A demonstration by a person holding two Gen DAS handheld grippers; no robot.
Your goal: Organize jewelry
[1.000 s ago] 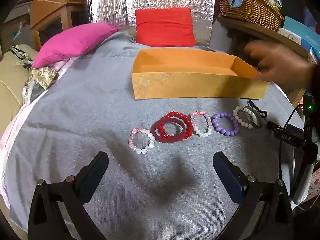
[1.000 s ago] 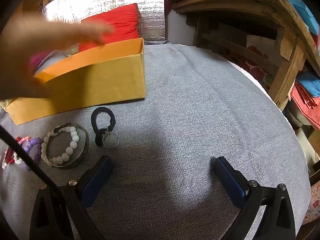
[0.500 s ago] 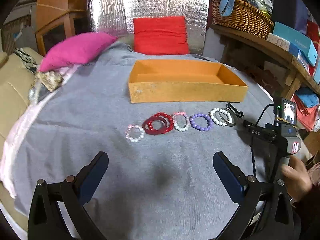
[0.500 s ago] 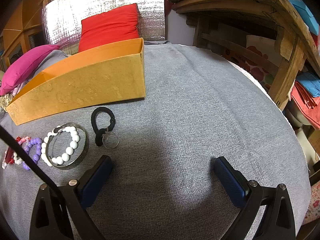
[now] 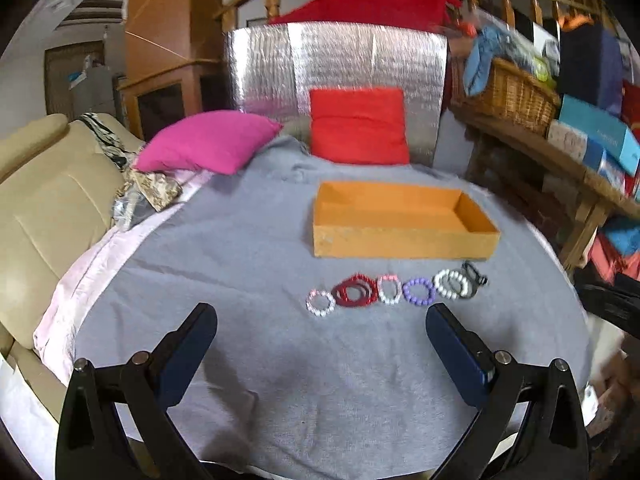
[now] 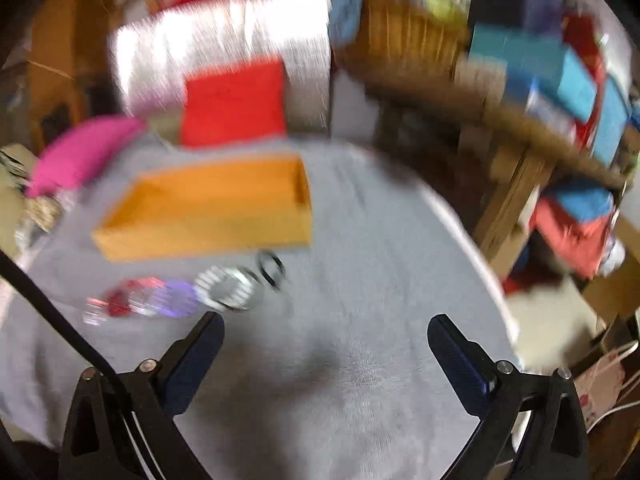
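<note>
- The left gripper (image 5: 321, 324) has its two blue fingers (image 5: 192, 344) spread wide apart, and there is nothing between them.
- The right gripper (image 6: 325, 332) is spread wide too, and it holds nothing.
- Both grippers hang above a grey cloth (image 5: 248, 264) that covers the table.
- Just ahead of the left gripper, a row of bracelets lies flat on the cloth.
- From left to right in the row: a pale pink bead bracelet (image 5: 320, 303), a red bead bracelet (image 5: 355, 290) lying on a dark red ring, a pink and white bead bracelet (image 5: 389, 289), a purple bead bracelet (image 5: 418, 291) and a white bead bracelet (image 5: 452, 284).
- A black clip (image 5: 474, 274) lies at the right end of the row, touching the white one.
- Past the row, farther from the left gripper, sits an orange box (image 5: 400, 242) with an open top. Its inside looks bare.
- In the right wrist view the picture is very blurry. The bracelets lie ahead and to the left of the right gripper, with the orange box behind them.
- Behind the box are a red pillow (image 5: 358, 126) and a pink pillow (image 5: 208, 142).
- A woven basket (image 5: 508, 94) sits on a wooden shelf far off to the right.
</note>
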